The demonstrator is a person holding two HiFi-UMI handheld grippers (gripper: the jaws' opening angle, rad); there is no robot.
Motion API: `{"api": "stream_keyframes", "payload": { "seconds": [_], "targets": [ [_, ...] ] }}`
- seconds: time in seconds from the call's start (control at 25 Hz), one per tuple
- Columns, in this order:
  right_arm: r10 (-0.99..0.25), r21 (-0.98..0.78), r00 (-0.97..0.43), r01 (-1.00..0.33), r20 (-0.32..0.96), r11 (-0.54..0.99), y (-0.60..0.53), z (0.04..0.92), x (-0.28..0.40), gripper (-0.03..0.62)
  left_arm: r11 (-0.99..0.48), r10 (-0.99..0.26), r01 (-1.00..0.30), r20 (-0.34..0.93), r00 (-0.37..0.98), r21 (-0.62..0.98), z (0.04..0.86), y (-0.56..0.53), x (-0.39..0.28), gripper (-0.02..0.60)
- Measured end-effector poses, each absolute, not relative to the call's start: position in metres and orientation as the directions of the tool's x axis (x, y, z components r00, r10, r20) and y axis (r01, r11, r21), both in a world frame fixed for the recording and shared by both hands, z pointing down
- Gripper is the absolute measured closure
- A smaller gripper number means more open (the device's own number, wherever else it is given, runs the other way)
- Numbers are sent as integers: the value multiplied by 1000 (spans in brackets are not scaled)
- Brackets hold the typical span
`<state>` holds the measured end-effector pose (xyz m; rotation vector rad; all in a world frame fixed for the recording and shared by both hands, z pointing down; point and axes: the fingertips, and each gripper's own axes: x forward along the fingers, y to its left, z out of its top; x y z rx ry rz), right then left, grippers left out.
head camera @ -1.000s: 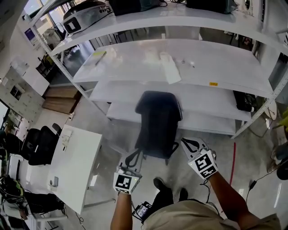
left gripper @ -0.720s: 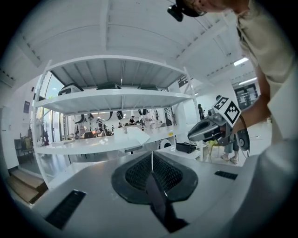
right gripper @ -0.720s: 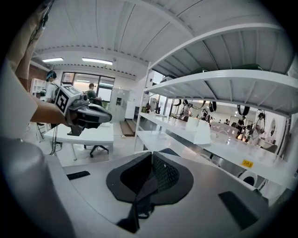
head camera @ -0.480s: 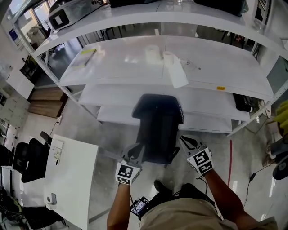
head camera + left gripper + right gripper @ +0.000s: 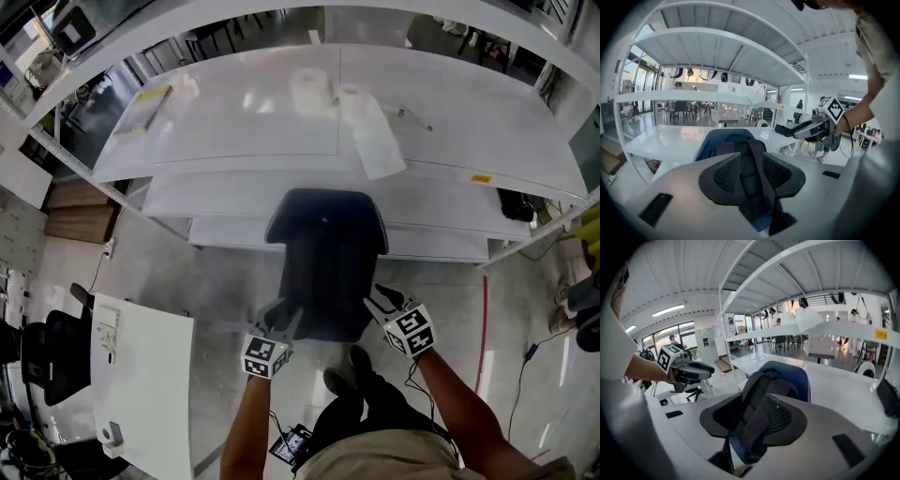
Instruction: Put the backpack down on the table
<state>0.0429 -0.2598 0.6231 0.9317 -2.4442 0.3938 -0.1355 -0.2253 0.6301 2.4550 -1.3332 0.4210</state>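
Note:
The dark blue backpack (image 5: pixel 328 262) stands upright in front of the white shelf table (image 5: pixel 234 141), its top against the lower shelf edge. The left gripper (image 5: pixel 286 317) is at its lower left corner and the right gripper (image 5: pixel 380 298) at its lower right. In the left gripper view a black shoulder strap (image 5: pixel 757 168) runs through the left gripper (image 5: pixel 752 176). In the right gripper view the other strap (image 5: pixel 757 394) hangs through the right gripper (image 5: pixel 757 423). Both pairs of jaws have just been opening, and each strap lies loose in the gap.
Two paper towel rolls (image 5: pixel 307 89) and a white sheet (image 5: pixel 380 150) lie on the shelf table, with a yellow item (image 5: pixel 150 98) at its left. A black bag (image 5: pixel 516 204) sits on the lower shelf at right. A white desk (image 5: pixel 141 375) stands at left.
Both grippers and the backpack have come down and in toward the shelf table. The shelf table now fills more of the head view.

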Motion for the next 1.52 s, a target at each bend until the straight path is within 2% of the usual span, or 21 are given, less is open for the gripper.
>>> {"api": "stream_keyframes", "payload": {
  "seconds": [0.32,0.48,0.68,0.84,1.04,1.32,1.52],
  "targets": [
    [-444,-246,-662,-685,604,686,-291,738,40,407,-509,-683,-833,488,544,216,746,-278,-143,391],
    [-418,-299,-662,-694,621,655,-304,778,40,404,-486,-671,-830,492,555,274,782,-296,-148,351],
    [-380,-339,-684,-674,623,657,-316,815,34,401,-497,-652,-803,469,596,329,810,-307,-147,334],
    [-344,-382,-727,-632,595,675,-313,827,19,401,-521,-619,-770,458,638,368,829,-307,-141,328],
    [-339,-404,-736,-628,586,665,-315,838,11,401,-492,-633,-777,452,628,392,850,-309,-145,295],
    [-334,-418,-755,-610,565,673,-318,838,8,401,-505,-601,-696,372,708,510,849,-314,-131,290],
    [-299,-465,-802,-556,517,689,-303,819,-9,401,-517,-567,-599,280,775,612,825,-300,-98,290]
  ]
}}
